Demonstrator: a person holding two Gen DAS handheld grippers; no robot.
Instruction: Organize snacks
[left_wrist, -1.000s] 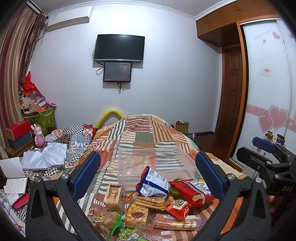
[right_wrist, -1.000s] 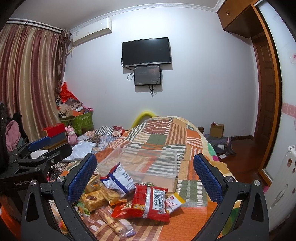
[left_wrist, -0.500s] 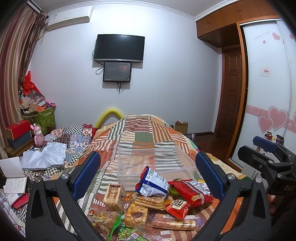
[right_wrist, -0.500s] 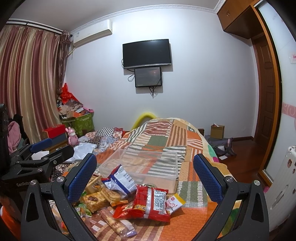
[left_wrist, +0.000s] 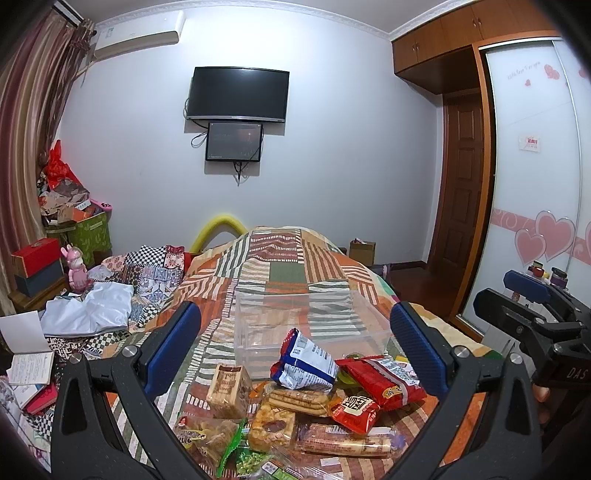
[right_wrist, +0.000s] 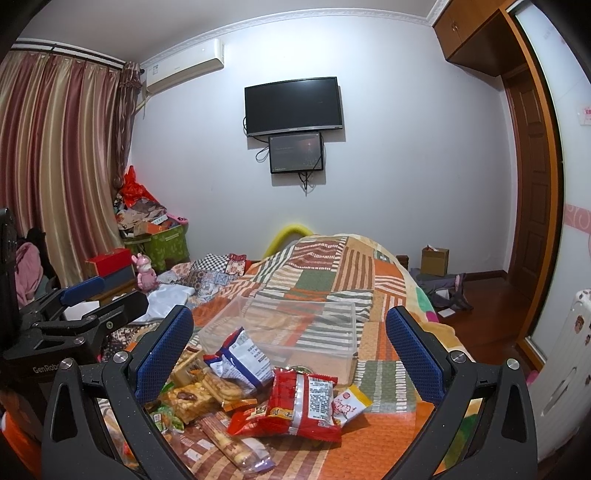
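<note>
Both my left gripper (left_wrist: 295, 347) and right gripper (right_wrist: 290, 349) are wide open and empty. The snack packets (left_wrist: 314, 391) lie heaped just below my fingers, before the clear box (left_wrist: 310, 317). They look light, crinkly and slippery, so I would pinch a sealed edge

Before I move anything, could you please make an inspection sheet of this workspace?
Surface: patchwork quilt on a bed.
Job's things: empty clear plastic bin; in front, piled snack packets, blue-white bag on top, big red bag beside it.
Clutter: white cloth, notebooks, pink rabbit figure.
Tongs: left tongs open, empty; right tongs open, empty.
Cables: loose wires under the wall television.
Surroundings: curtain, air conditioner, wooden door.
</note>
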